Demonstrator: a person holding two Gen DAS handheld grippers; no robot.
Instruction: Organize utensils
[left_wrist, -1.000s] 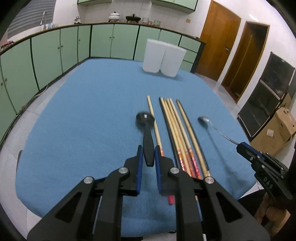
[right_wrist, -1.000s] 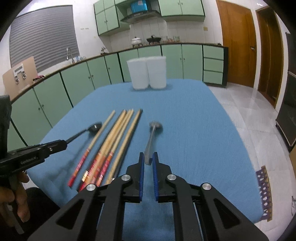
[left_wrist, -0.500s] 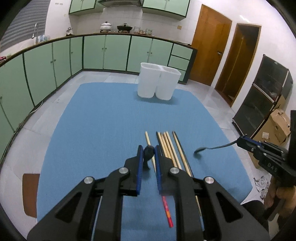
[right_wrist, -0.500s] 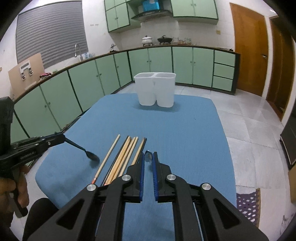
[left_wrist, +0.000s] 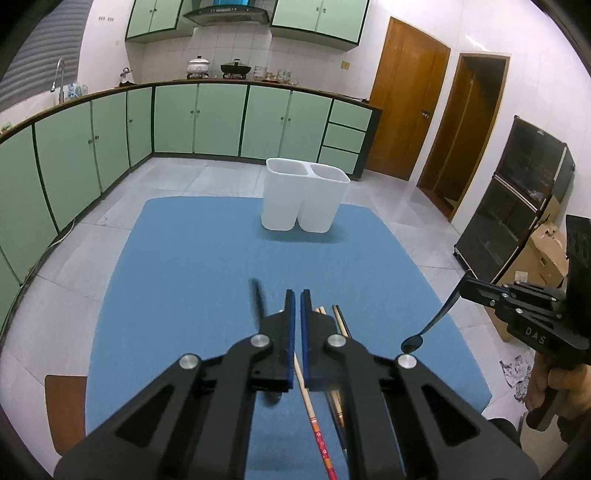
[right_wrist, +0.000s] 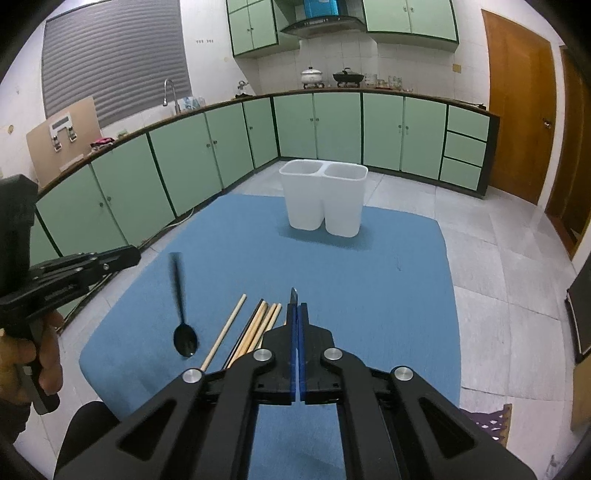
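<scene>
My left gripper (left_wrist: 295, 295) is almost shut, but the black spoon (right_wrist: 183, 317) is out of its jaws. It hangs bowl down, blurred, in the air left of the chopsticks (right_wrist: 255, 325); its handle (left_wrist: 258, 302) shows left of my left fingers. My right gripper (right_wrist: 297, 306) is shut on the metal spoon (left_wrist: 430, 325), which hangs bowl down from its tips; only the handle tip (right_wrist: 293, 295) shows in its own view. The chopsticks (left_wrist: 314, 402) lie on the blue mat (left_wrist: 207, 258). The white two-compartment holder (left_wrist: 304, 199) stands at the mat's far end.
Green cabinets (left_wrist: 207, 122) run along the back and left walls. Wooden doors (left_wrist: 402, 110) and a dark glass cabinet (left_wrist: 517, 206) stand at the right, with a cardboard box (left_wrist: 543, 254) below. A brown stool corner (left_wrist: 66, 410) shows beside the table.
Both grippers have risen well above the mat and tilted up. The black spoon has slipped out of my left gripper and swings bowl down. The metal spoon now hangs bowl down from my right gripper.
</scene>
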